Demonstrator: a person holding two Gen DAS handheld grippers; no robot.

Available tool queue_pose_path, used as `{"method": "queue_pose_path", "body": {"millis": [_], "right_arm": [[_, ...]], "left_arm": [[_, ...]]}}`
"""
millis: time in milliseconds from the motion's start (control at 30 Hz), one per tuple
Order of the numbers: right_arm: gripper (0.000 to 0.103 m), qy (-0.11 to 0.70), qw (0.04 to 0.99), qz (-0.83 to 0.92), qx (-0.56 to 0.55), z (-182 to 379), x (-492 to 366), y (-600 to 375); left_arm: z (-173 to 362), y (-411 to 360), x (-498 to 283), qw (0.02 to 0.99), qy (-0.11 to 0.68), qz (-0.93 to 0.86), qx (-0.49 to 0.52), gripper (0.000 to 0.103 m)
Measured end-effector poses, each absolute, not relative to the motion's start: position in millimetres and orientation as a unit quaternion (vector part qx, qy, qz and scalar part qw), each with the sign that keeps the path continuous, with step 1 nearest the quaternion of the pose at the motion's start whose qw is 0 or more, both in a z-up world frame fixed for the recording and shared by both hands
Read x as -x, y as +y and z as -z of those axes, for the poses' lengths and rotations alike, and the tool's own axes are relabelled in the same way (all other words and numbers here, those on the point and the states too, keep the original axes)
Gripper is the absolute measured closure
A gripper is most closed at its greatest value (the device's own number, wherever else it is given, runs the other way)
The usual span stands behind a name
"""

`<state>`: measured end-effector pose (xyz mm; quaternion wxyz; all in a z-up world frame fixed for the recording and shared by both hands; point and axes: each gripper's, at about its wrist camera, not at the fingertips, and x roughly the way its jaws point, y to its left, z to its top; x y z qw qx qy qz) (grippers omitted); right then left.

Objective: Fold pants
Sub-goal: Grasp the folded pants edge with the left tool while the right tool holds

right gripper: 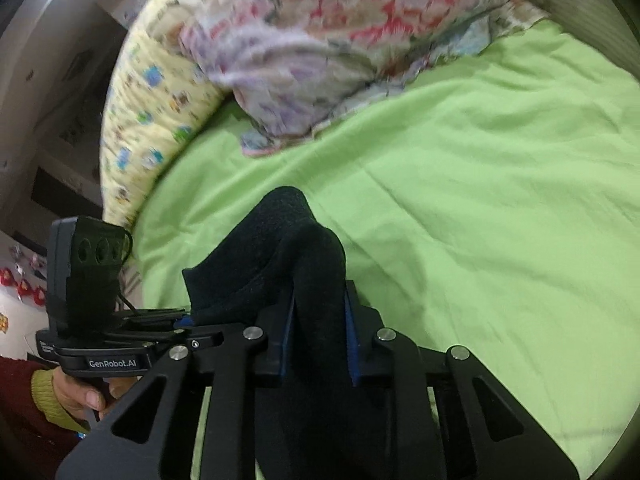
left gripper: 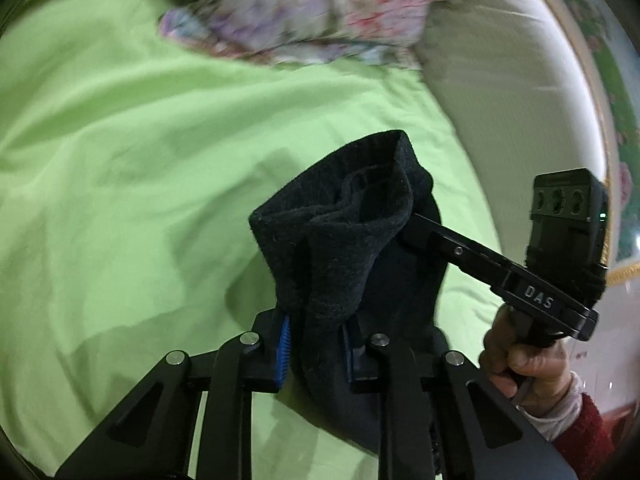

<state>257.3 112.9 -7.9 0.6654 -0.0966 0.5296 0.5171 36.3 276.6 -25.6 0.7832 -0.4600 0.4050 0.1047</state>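
Both tongs are showing black angular linkage arms with silver round screws and blue pads: left tongs (left gripper: 316, 344), right tongs (right gripper: 320, 340). White lettering is reading "DAS" and "GenRobot.AI". The person is wearing a dark red sleeve (left gripper: 584, 436) over a pale cuff.

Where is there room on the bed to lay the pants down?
The green sheet lies bare ahead of both grippers, from the black pants up to the floral quilt. It is crowded at the far end, where the quilt and yellow pillow sit.
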Motion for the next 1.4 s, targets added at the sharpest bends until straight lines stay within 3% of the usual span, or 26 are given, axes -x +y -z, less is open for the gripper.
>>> {"method": "queue_pose_path", "body": {"millis": [367, 767, 1400], "right_arm": [[0.081, 0.475, 0.717, -0.51, 0.007, -62.0, -240.4, 8.8], [0.081, 0.424, 0.779, -0.452, -0.09, -83.4, -197.3, -118.6], [0.081, 0.407, 0.825, -0.328, -0.216, -32.5, -126.7, -273.4]], "left_arm": [[-59.0, 211.2, -54.8, 0.828, 0.381, 0.002, 0.41, 0.086], [-103.9, 105.4, -70.7, 0.842, 0.404, 0.11, 0.341, 0.086], [-77.7, -73.5, -88.2, 0.813, 0.497, 0.229, 0.2, 0.086]]}}
